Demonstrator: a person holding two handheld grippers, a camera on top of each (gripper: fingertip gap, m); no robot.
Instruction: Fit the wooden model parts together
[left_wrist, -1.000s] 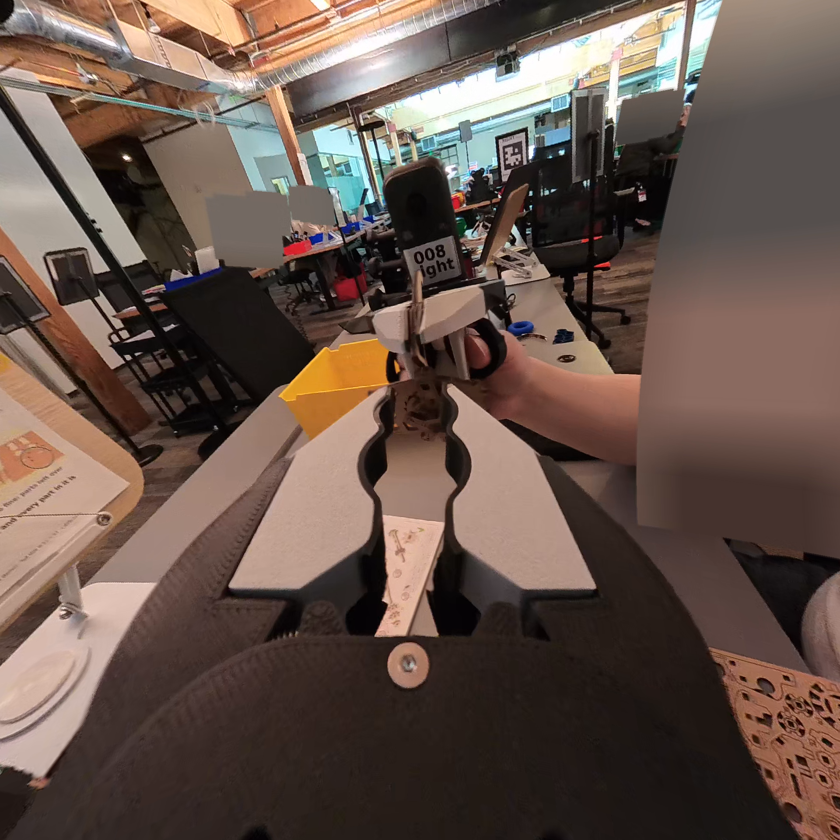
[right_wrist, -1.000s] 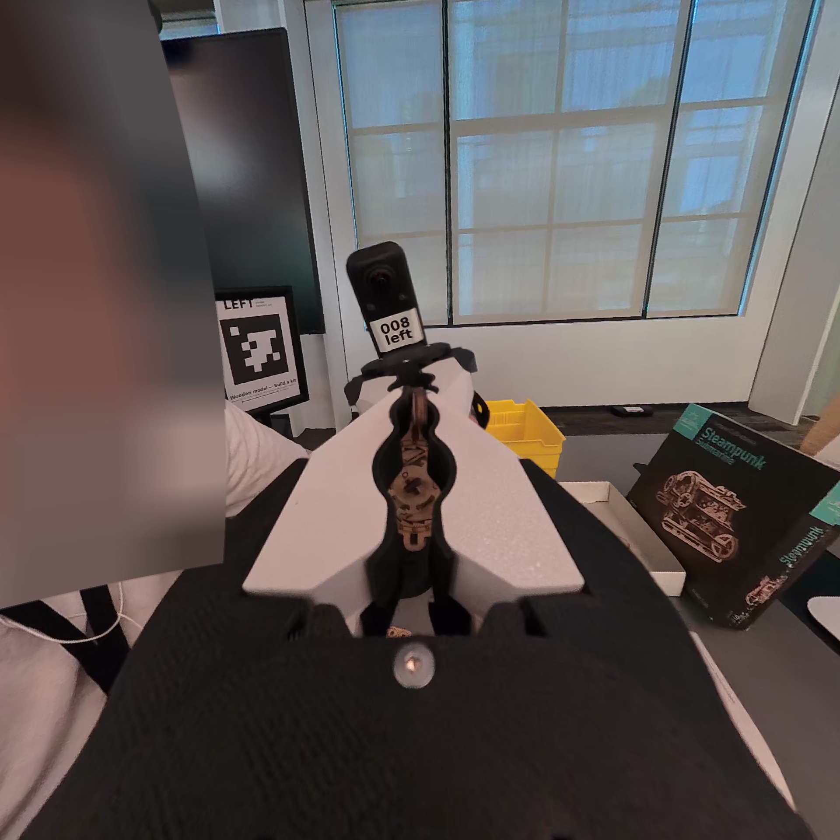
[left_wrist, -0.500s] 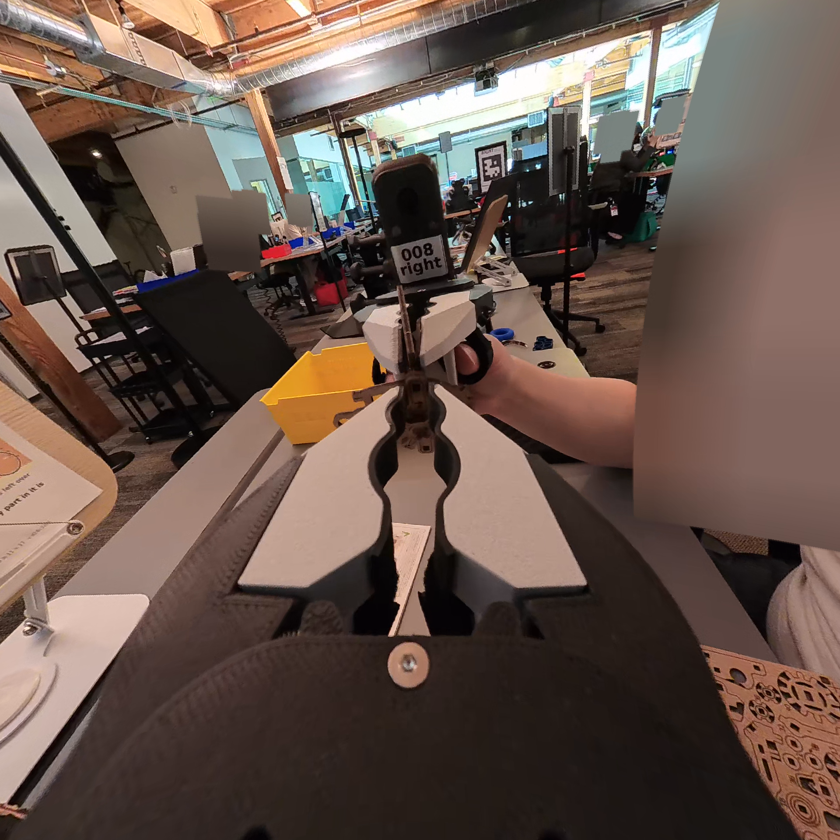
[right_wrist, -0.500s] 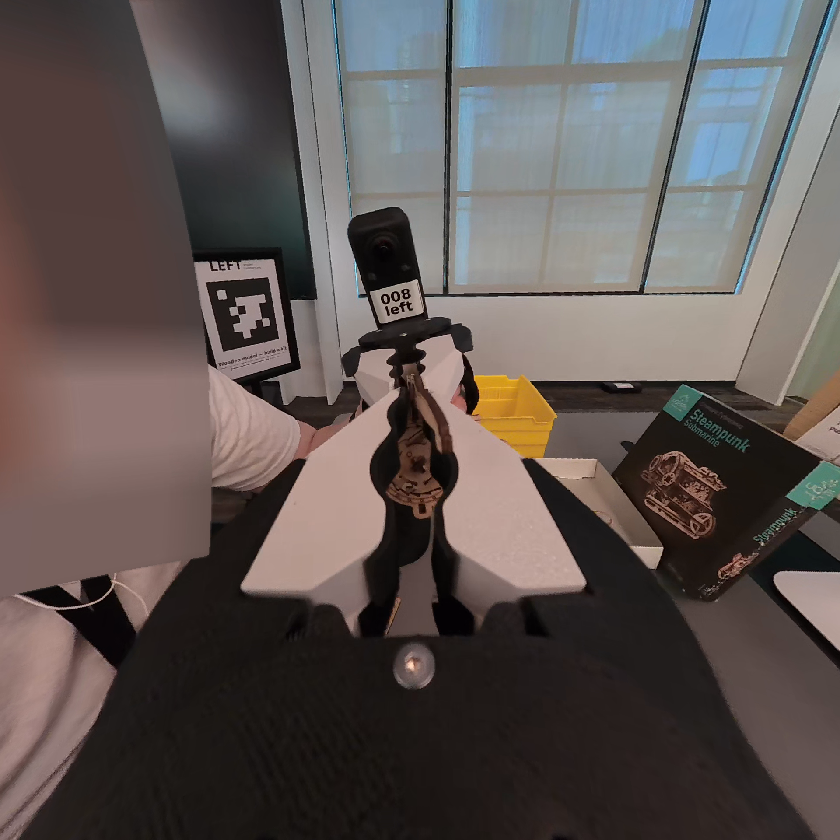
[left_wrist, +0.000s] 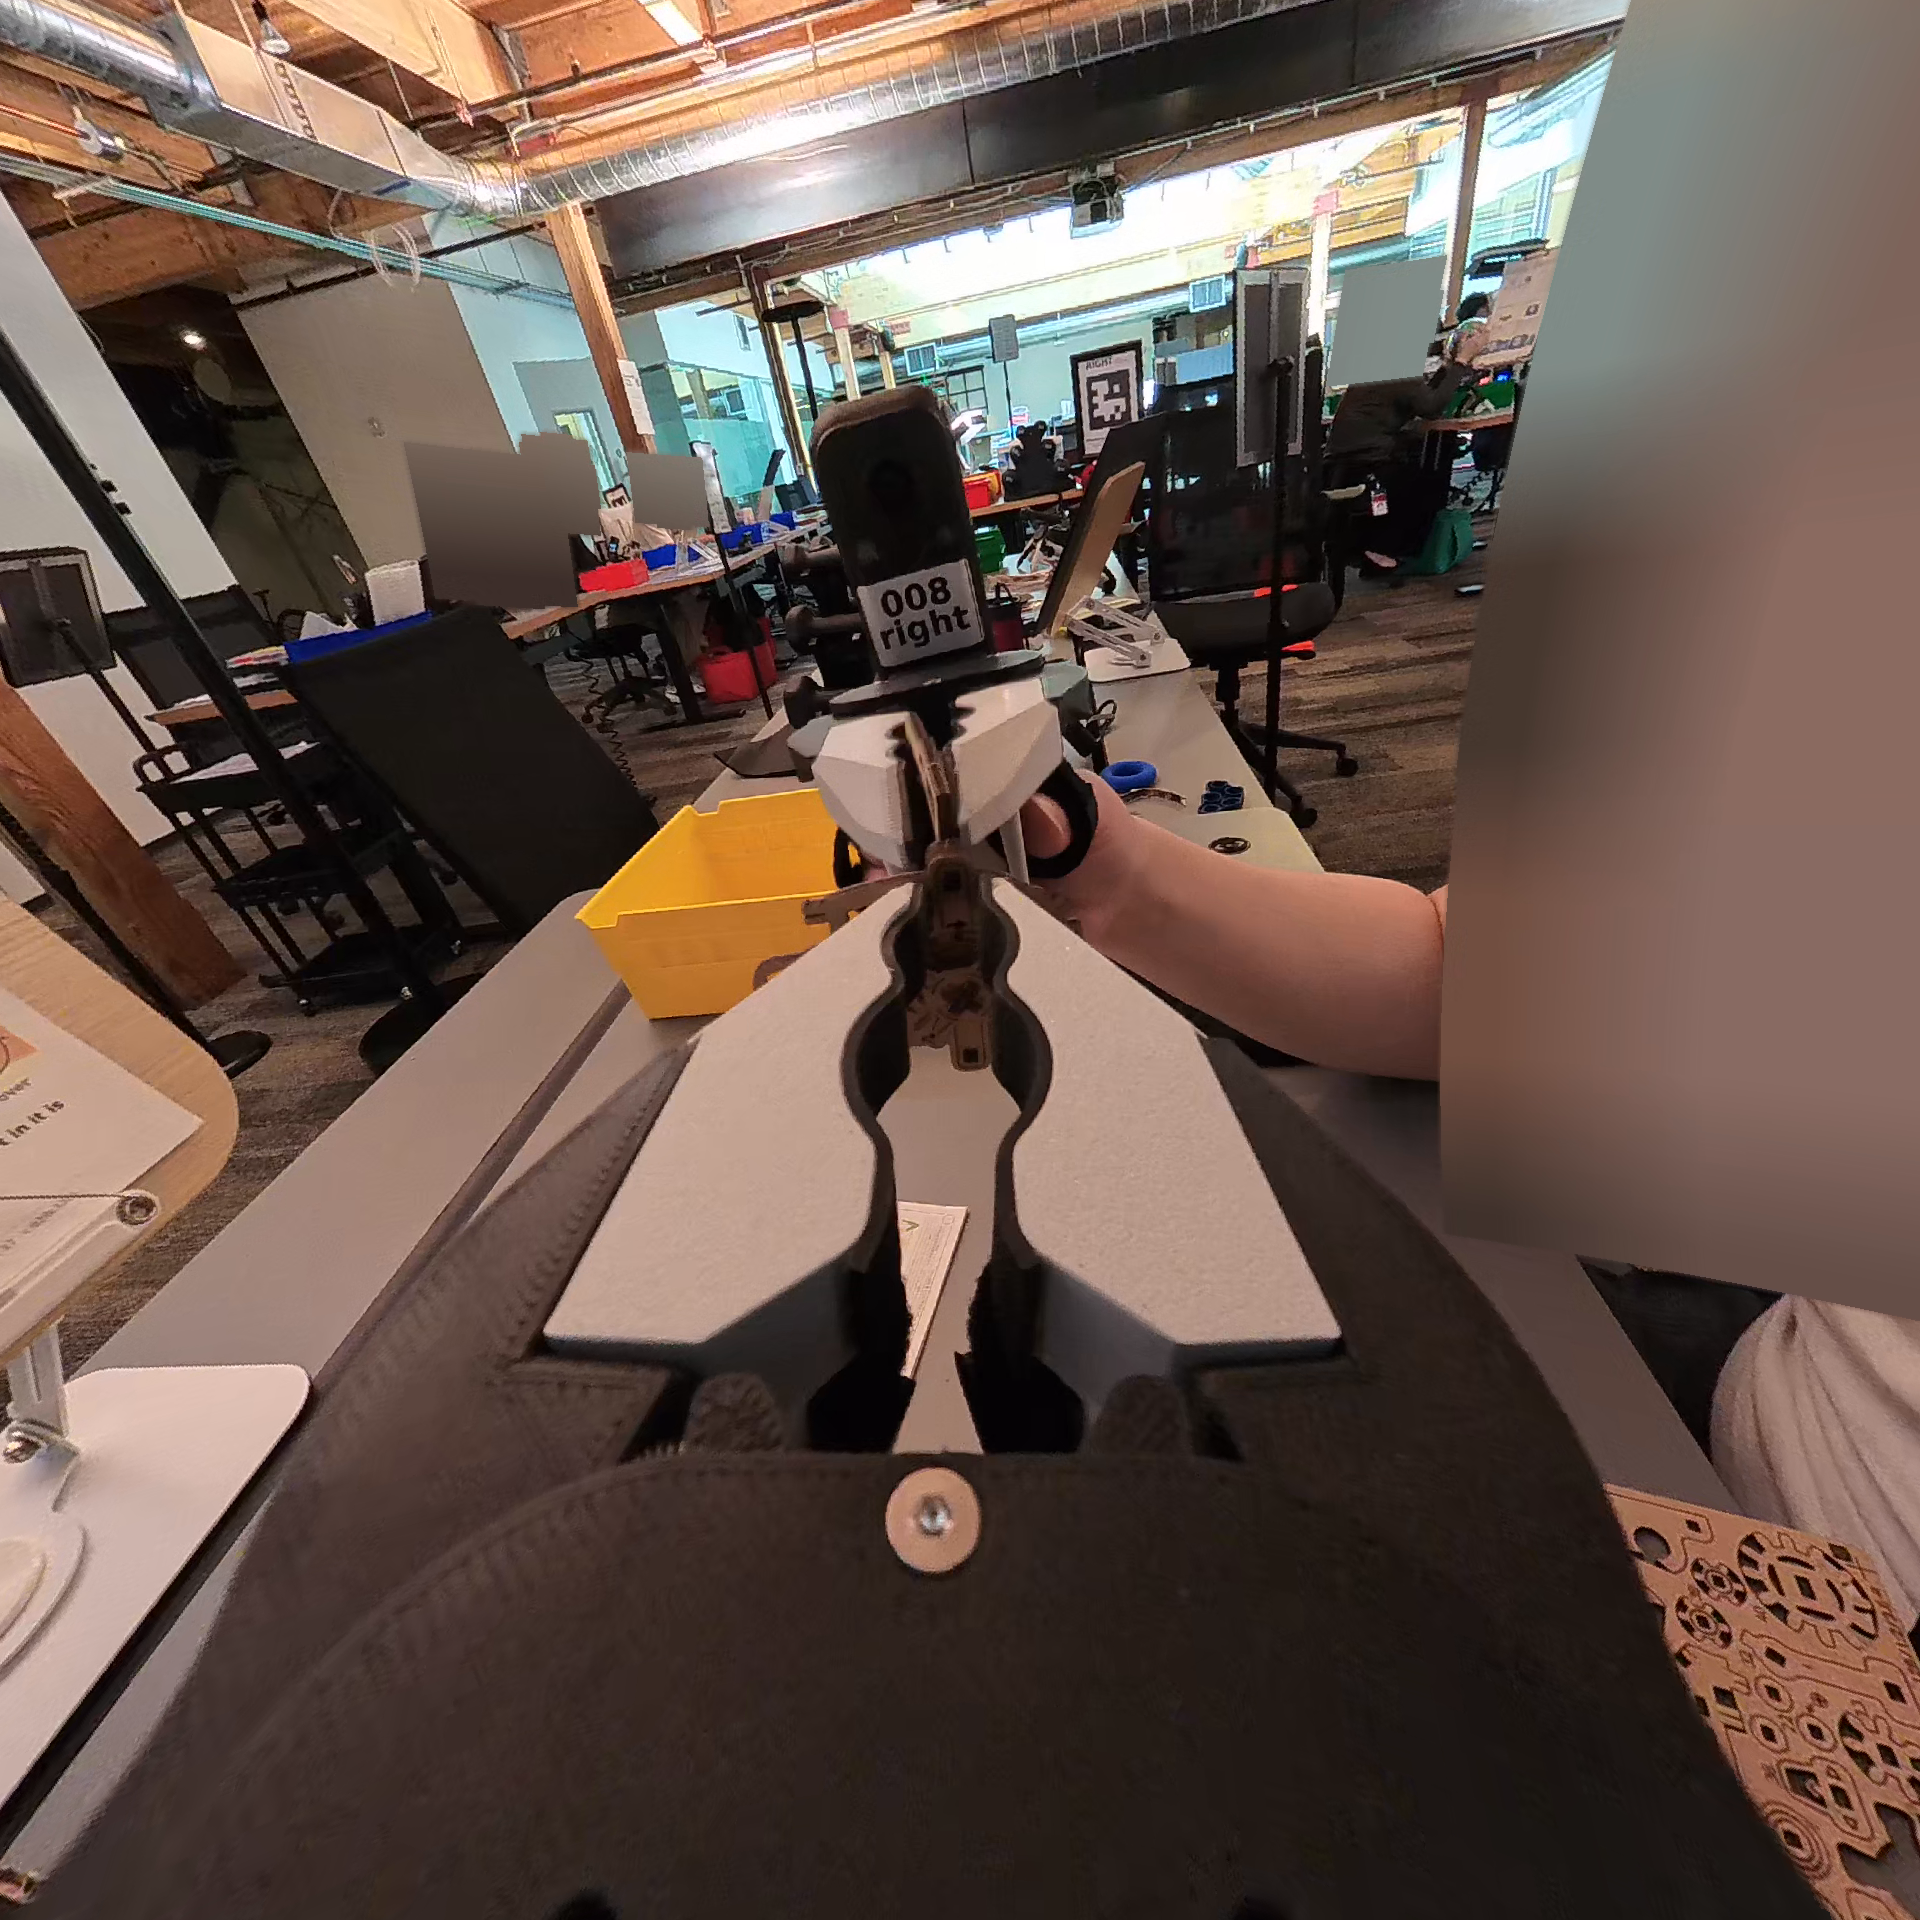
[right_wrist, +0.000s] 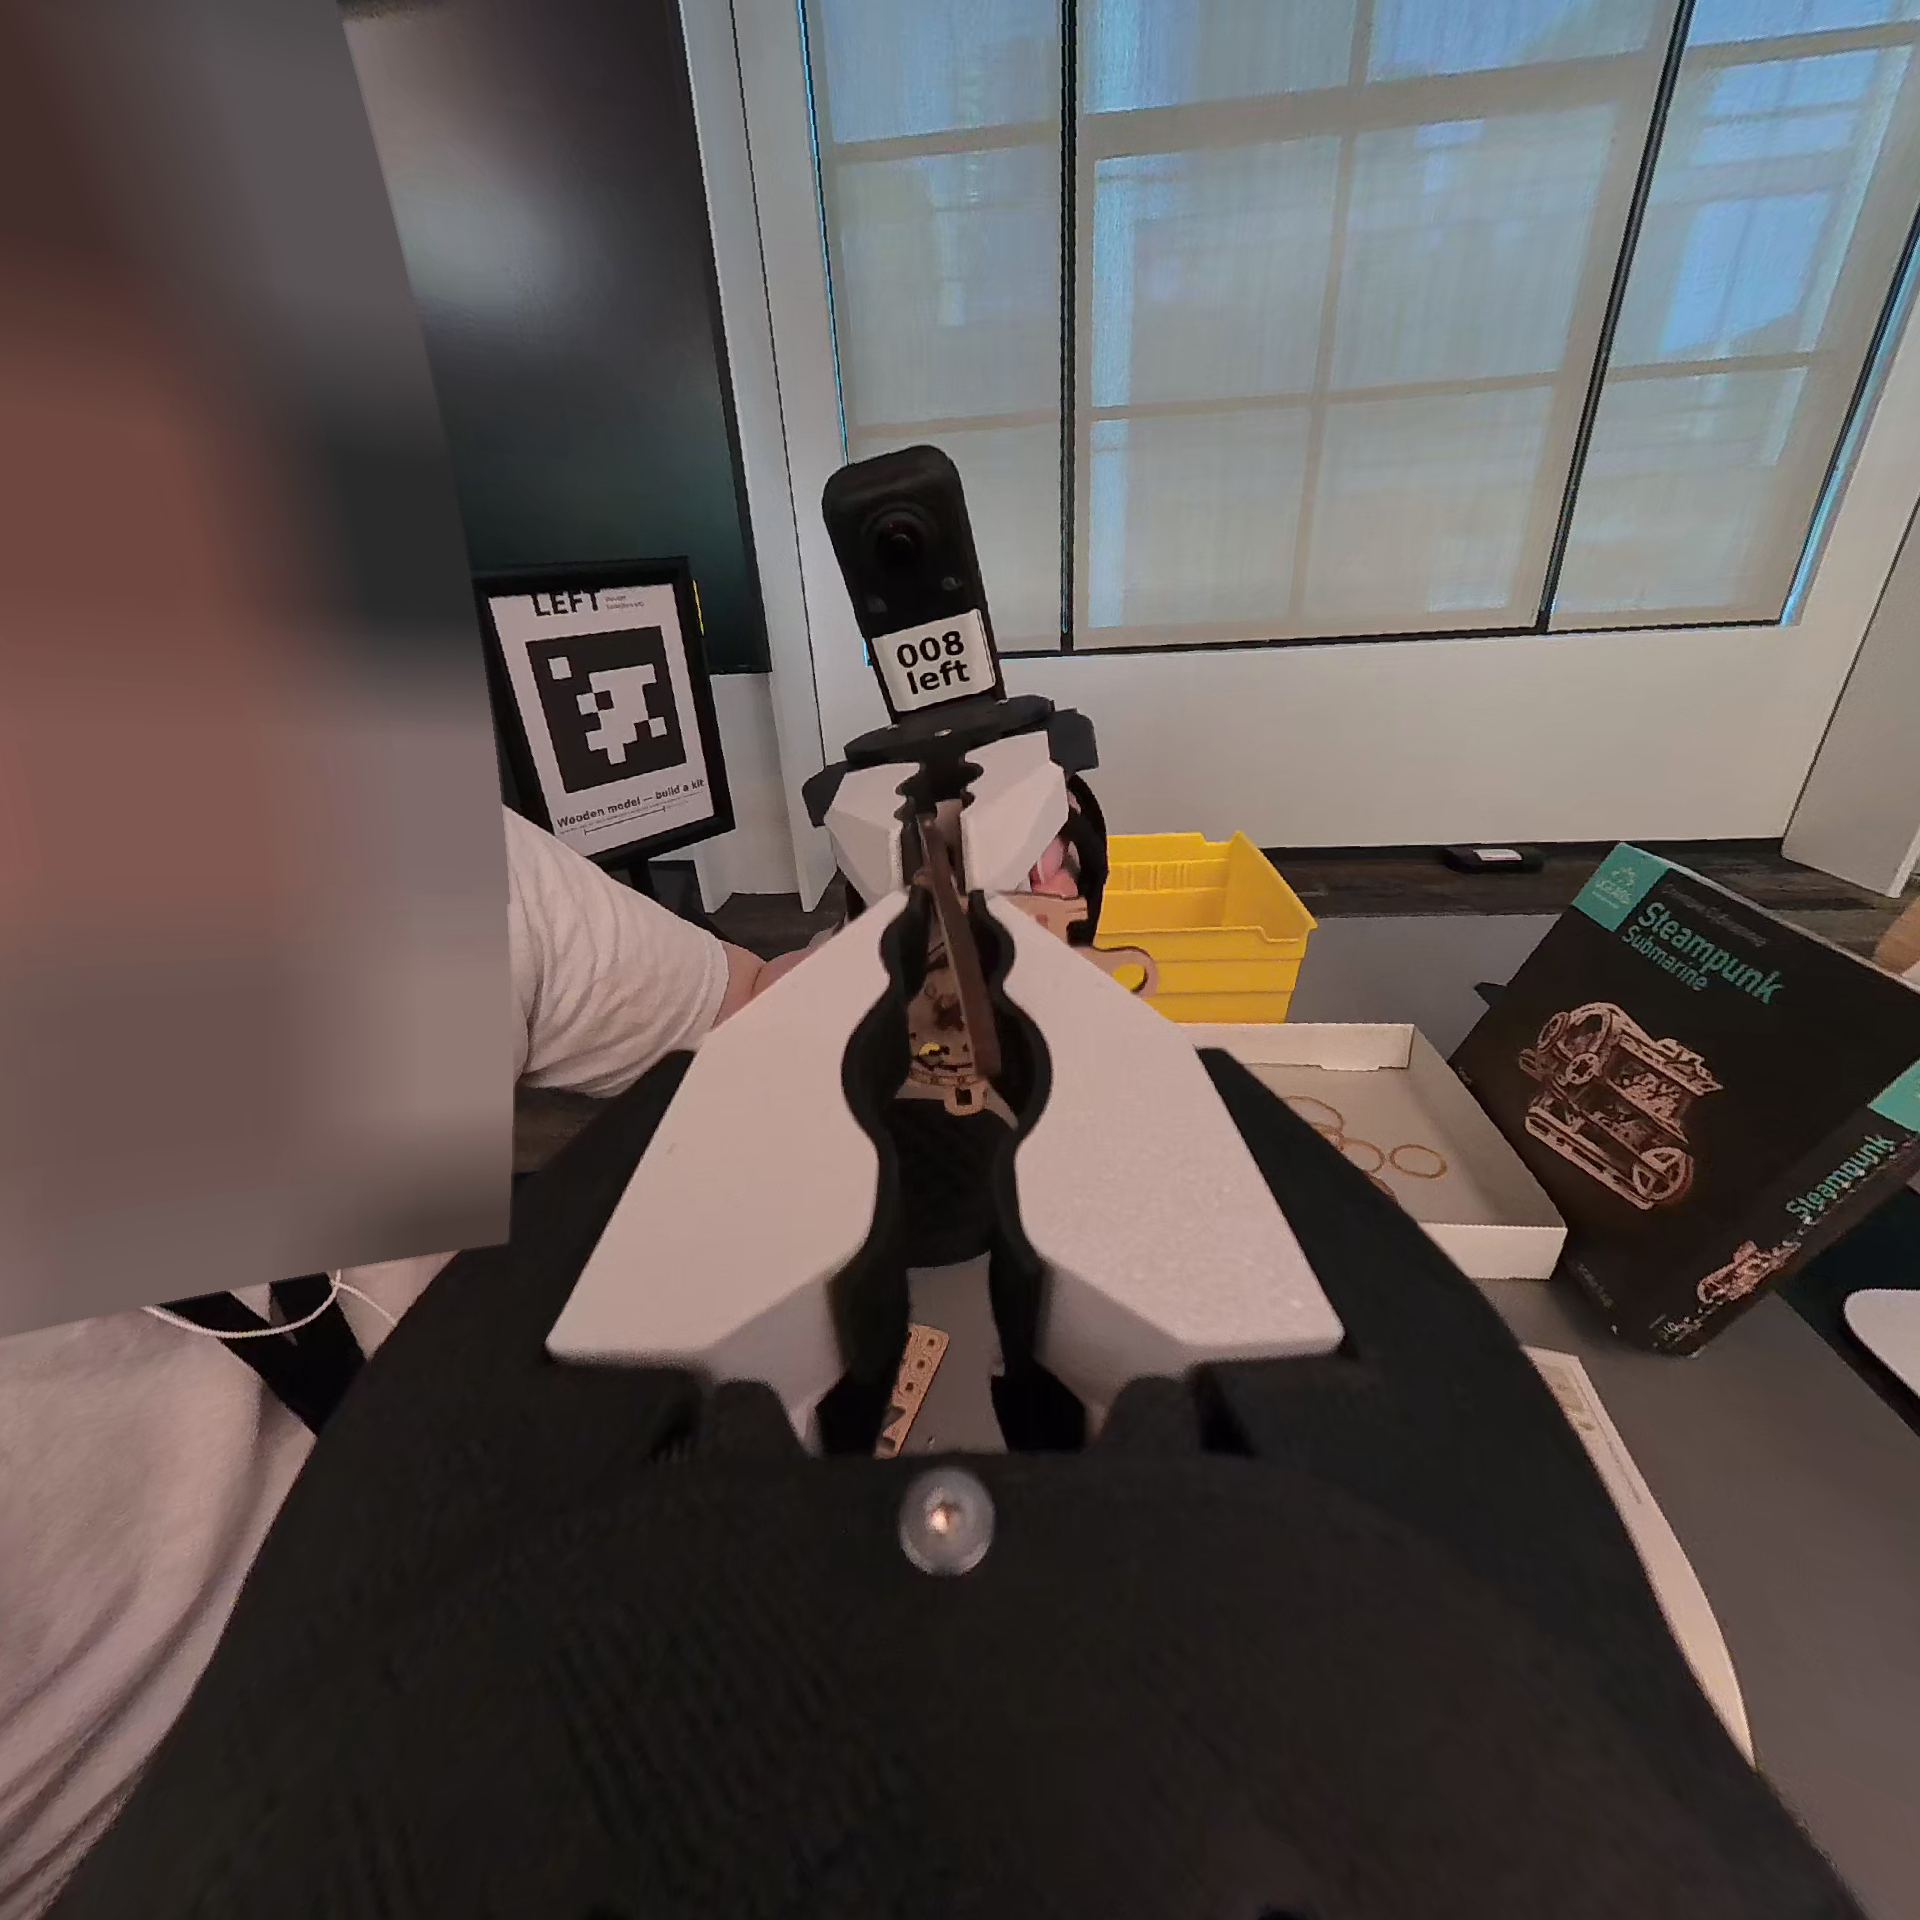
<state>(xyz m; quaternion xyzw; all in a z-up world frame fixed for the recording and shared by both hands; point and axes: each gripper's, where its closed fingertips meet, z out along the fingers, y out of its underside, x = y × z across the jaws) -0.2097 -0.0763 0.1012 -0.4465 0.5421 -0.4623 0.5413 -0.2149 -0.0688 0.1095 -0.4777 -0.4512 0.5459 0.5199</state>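
My two grippers face each other tip to tip above the grey table (left_wrist: 436, 1164). In the left wrist view my left gripper (left_wrist: 948, 904) is shut on a small brown wooden part (left_wrist: 951, 997) with cut-outs. My right gripper (left_wrist: 928, 821), held by a hand, is shut on a thin wooden plate (left_wrist: 928, 774) seen edge-on. The two parts touch at the tips. In the right wrist view my right gripper (right_wrist: 940, 904) holds the plate (right_wrist: 961, 977) slanted across the pale geared part (right_wrist: 935, 1049), and my left gripper (right_wrist: 940, 831) is just beyond.
A yellow bin (left_wrist: 707, 904) (right_wrist: 1195, 925) stands behind the grippers. A white tray (right_wrist: 1496, 1236) with rubber bands and a black kit box (right_wrist: 1662, 1091) lie to the right. A laser-cut wooden sheet (left_wrist: 1808, 1683) lies near me. An instruction stand (left_wrist: 94, 1143) stands left. A marker sign (right_wrist: 613, 707) stands behind. Both grippers' tips are close together, under 4 cm apart.
Both grippers stay shut and tip to tip. The right gripper has straightened from a tilt. The thin plate has turned and now lies across the geared part.
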